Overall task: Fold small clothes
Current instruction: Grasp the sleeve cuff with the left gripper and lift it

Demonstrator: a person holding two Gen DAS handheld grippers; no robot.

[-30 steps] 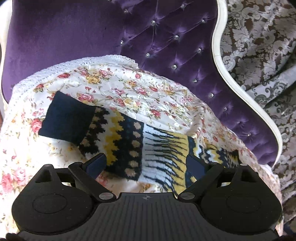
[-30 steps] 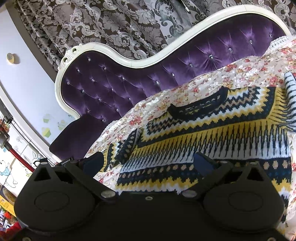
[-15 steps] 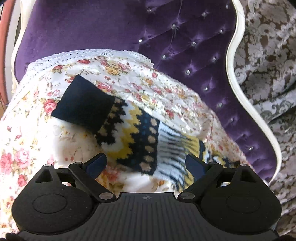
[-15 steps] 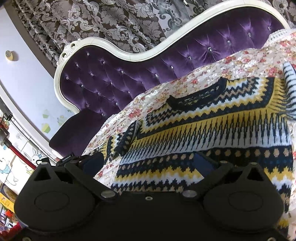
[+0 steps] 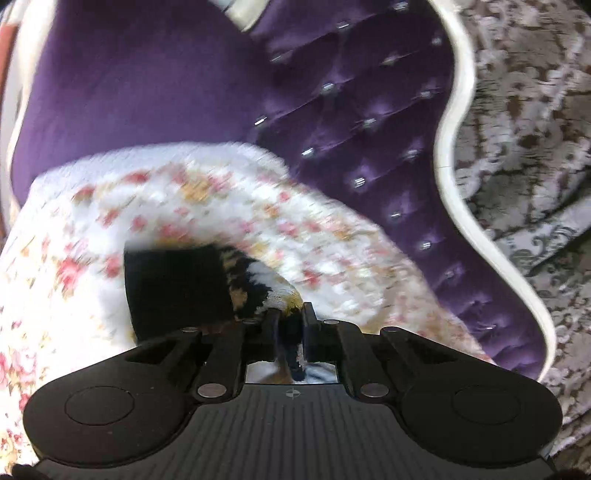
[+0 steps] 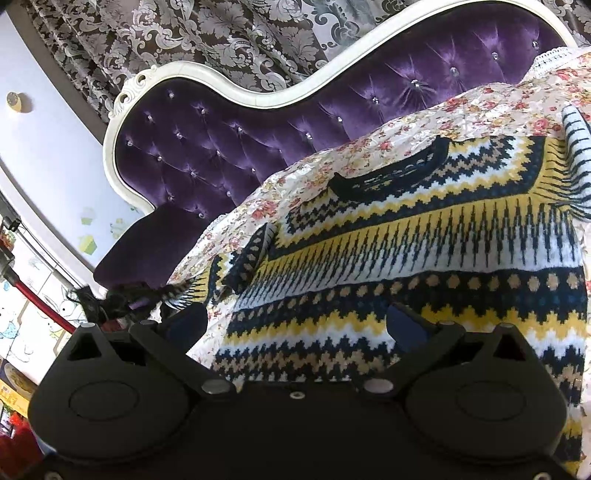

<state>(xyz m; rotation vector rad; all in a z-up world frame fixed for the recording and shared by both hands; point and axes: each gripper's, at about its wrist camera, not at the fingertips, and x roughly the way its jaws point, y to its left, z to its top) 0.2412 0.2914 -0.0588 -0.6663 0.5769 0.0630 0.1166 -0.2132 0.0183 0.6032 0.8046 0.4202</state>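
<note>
In the left wrist view, low in the middle of the blurry frame, your left gripper (image 5: 289, 325) has just snapped closed on the knitted sleeve (image 5: 177, 288) with its dark cuff, which lies on the soft flowery blanket (image 5: 207, 199) in front of the purple buttoned sofa (image 5: 332, 103). In the right wrist view, your right gripper (image 6: 295, 325) is spread wide and grasps nothing. The one zigzag sweater (image 6: 424, 251) lies flat across the middle and right, with the patterned curtain (image 6: 221, 33) along the top.
</note>
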